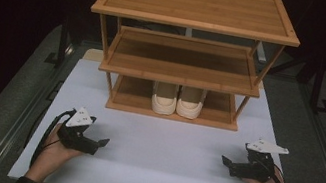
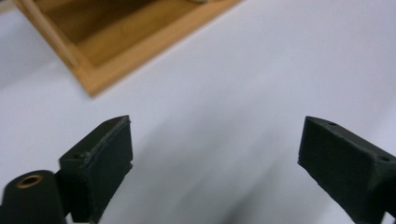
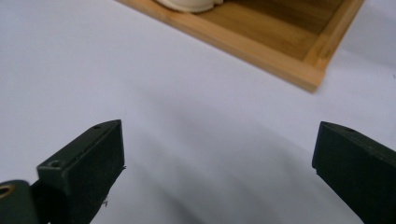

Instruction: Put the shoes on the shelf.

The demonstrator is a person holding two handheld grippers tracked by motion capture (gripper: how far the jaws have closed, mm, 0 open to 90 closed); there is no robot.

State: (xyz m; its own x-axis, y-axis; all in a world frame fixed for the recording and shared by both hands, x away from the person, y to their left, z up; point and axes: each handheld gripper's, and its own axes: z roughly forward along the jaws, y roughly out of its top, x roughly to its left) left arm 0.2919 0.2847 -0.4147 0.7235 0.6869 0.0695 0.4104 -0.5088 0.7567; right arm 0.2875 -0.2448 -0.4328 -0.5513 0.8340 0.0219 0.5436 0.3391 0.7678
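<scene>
While both grippers, left point(image 1: 100, 142) and right point(image 1: 226, 161), rest wide apart w/ jaws spread and empty, shoes point(image 1: 177, 100) sit on rack point(image 1: 172, 116) bottom shelf, toes toward person, roughly equidistant, straight ahead.

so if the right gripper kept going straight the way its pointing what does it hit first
Probably the bottom shelf's front edge of the wooden rack; only bare white board lies before it. The right gripper is open; depth is unclear.

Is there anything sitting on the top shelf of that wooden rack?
No, the top shelf is bare; the cream shoes stand as a pair on the bottom shelf.
</scene>
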